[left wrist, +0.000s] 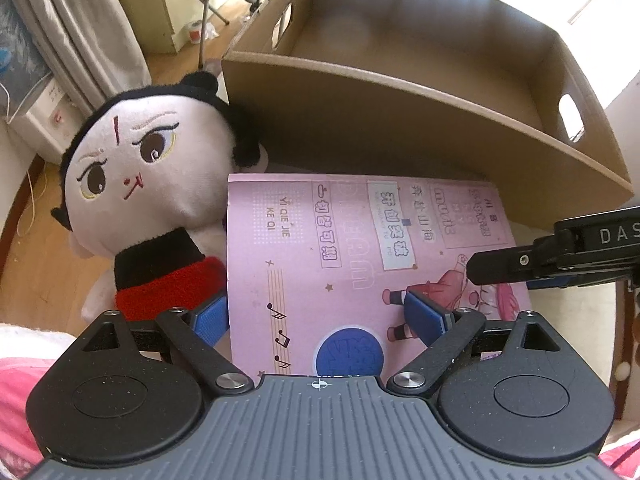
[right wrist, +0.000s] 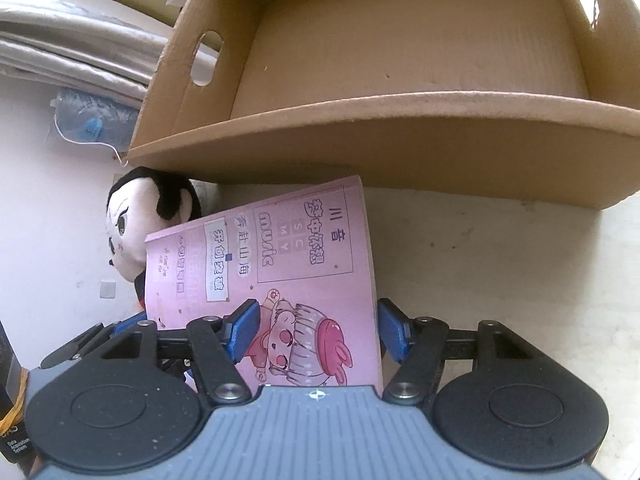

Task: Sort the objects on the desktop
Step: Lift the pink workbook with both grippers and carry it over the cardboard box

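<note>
Evidently both grippers are straddling the pink music booklet, which lies on the table just before the empty cardboard box: right gripper and left gripper both spread open, presumably readying to lift it in; the plush doll is waiting beside.

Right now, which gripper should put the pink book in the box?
Probably right: the right hand-held gripper straddles the pink book's edge, facing the empty cardboard box. The left hand-held gripper hovers, open.
</note>
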The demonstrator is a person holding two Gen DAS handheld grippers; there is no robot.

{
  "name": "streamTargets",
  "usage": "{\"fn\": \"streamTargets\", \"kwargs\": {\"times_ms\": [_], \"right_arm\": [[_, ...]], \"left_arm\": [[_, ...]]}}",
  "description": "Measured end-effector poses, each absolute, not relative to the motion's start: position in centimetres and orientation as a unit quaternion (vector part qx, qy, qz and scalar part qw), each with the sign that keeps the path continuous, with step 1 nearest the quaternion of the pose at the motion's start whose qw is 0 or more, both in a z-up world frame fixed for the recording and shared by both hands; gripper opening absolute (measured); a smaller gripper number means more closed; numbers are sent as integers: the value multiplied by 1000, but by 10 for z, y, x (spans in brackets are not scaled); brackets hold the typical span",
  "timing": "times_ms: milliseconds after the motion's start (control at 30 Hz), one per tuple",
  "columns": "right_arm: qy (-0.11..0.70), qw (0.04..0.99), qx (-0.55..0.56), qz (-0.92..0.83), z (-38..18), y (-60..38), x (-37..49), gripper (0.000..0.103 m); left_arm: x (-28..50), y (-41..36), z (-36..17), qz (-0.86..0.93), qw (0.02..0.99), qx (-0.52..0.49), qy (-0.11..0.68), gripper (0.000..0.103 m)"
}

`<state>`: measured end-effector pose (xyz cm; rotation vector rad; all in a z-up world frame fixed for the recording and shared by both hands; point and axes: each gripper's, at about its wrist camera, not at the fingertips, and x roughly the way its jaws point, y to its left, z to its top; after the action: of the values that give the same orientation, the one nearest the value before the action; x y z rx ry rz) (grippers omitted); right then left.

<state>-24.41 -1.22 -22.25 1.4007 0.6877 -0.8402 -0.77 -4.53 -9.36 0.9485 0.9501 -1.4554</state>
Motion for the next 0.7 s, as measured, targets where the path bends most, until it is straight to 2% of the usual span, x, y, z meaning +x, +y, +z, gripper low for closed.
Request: {"fn": "streamTargets", "kwargs": {"times_ms": [367, 700], "right_arm": [[283, 651, 611, -351, -201, -2, -240, 66], [251, 682, 593, -347, -157, 9, -247, 66]], "left_arm": [[5, -34, -89, -607, 557, 418, 382, 91], [-1, -17, -50, -615, 567, 415, 358, 92]]}}
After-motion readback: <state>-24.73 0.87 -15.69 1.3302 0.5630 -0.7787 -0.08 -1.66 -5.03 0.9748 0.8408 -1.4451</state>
